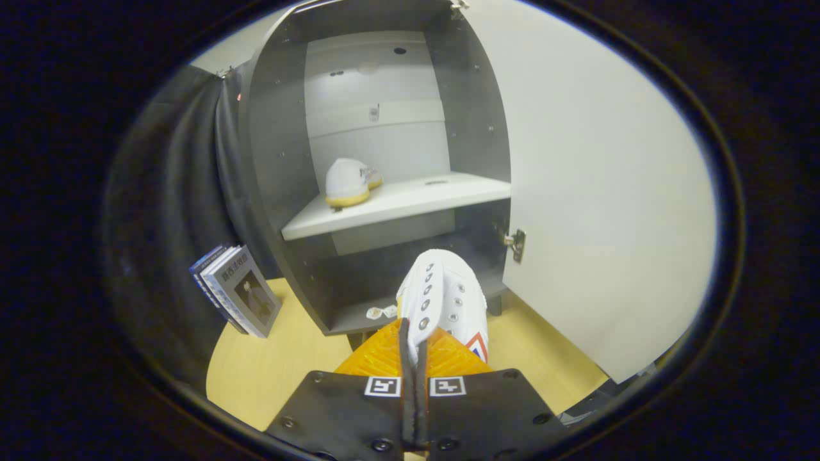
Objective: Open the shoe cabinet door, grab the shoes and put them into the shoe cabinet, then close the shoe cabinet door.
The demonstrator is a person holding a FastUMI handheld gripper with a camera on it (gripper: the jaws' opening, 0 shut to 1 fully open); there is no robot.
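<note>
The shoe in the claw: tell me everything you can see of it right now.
The white shoe is a lace-up sneaker, apparently canvas, with two rows of metal eyelets and no laces visible. A red and blue mark shows low on its side. The claw is shut on its rim, both fingers pressing a thin edge. It hangs toe-forward, just ahead of the fingers, in front of the open cabinet's lower compartment, below the shelf. Whether its sole touches anything is hidden.

Gripper: two flat dark plates side by side, round screw heads along their near edges and outer corners. Each plate carries one small square black-and-white marker tag, flanking the narrow centre seam. Ribbed wedge-shaped fingers ahead of the plates.
</note>
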